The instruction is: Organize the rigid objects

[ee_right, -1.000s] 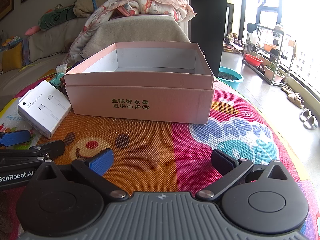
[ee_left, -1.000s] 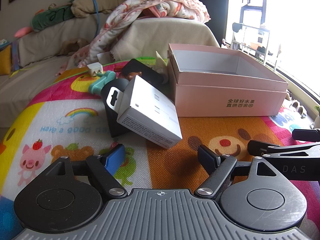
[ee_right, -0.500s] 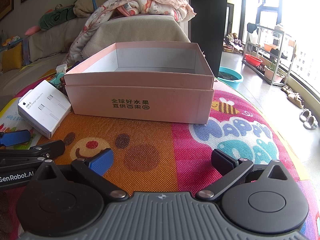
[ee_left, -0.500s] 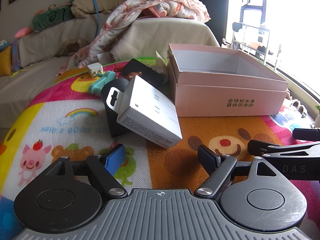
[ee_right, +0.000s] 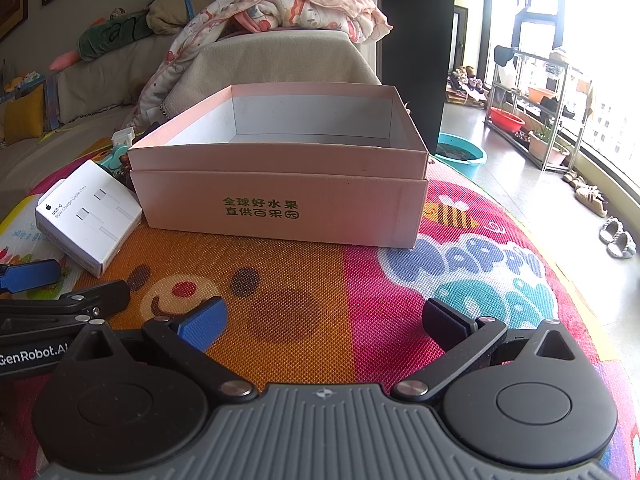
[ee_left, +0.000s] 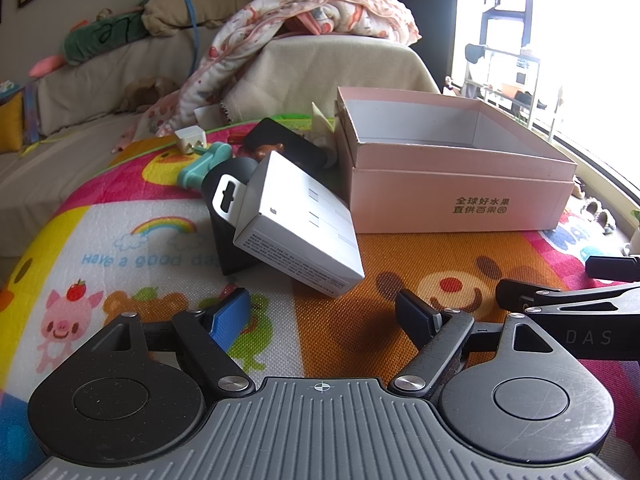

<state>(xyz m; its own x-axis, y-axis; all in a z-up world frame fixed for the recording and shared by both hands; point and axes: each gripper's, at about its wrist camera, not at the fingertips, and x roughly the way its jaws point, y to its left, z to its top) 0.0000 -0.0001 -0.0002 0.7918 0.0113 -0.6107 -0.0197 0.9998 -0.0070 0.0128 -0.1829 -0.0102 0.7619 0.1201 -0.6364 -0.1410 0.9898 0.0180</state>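
The pink box (ee_right: 280, 196) looks like matt cardboard, the white cable box (ee_left: 298, 228) smooth paper, the play mat (ee_right: 360, 280) has a woven, rough texture

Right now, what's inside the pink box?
Nothing shows inside the pink box: only bare white inner walls and a strip of floor along the far side. Its front wall hides the near part of the floor in both views, so something low and flat there cannot be ruled out.

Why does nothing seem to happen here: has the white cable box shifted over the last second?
No. The white box sits tilted at the same spot beside the pink box in both views.
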